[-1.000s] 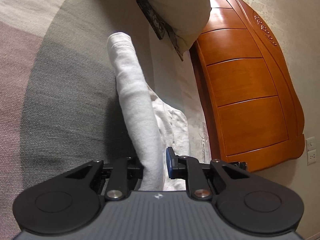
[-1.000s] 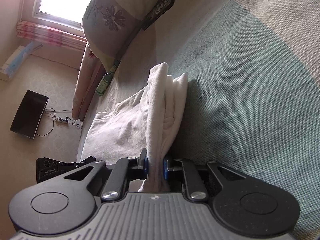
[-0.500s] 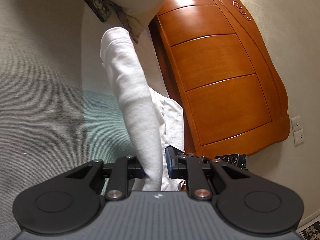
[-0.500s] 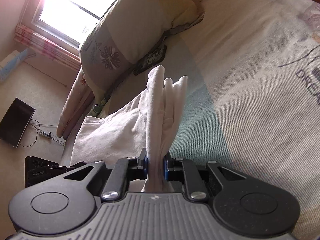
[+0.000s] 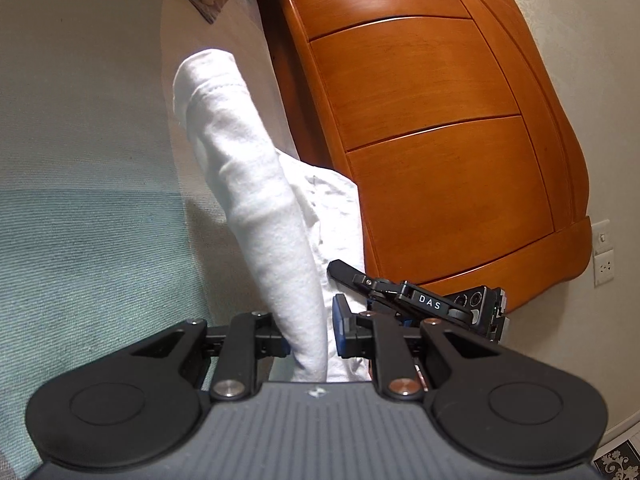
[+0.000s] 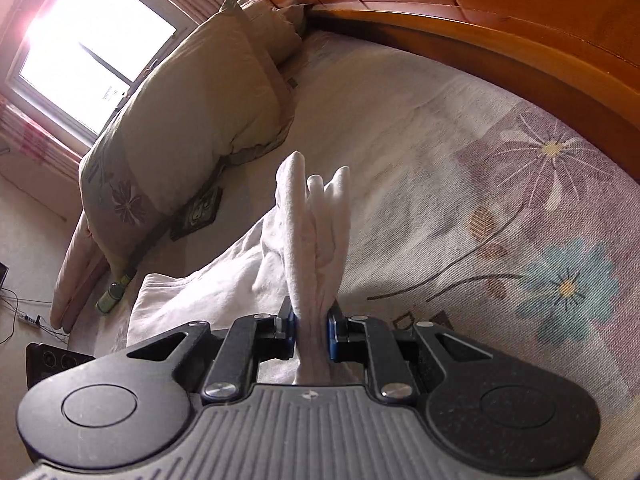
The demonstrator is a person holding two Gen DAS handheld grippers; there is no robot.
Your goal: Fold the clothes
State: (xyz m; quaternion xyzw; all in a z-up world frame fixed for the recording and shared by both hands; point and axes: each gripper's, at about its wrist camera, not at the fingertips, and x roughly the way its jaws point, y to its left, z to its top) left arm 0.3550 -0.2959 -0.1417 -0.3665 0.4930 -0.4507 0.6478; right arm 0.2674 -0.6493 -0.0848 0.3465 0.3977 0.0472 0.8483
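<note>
Daylight floods in through the window (image 6: 92, 60) at my far left, blown out to pure white with a pinkish haze over the curtains (image 6: 36, 136) beside it. My left wrist view is evenly and softly lit, with a bright glare patch on the polished wooden headboard (image 5: 420, 92) and a faint shadow on the bedspread (image 5: 80, 240) beside the white garment (image 5: 256, 200). Both fisheye views bow straight edges towards dark corners; detail stays sharp, without motion blur.
</note>
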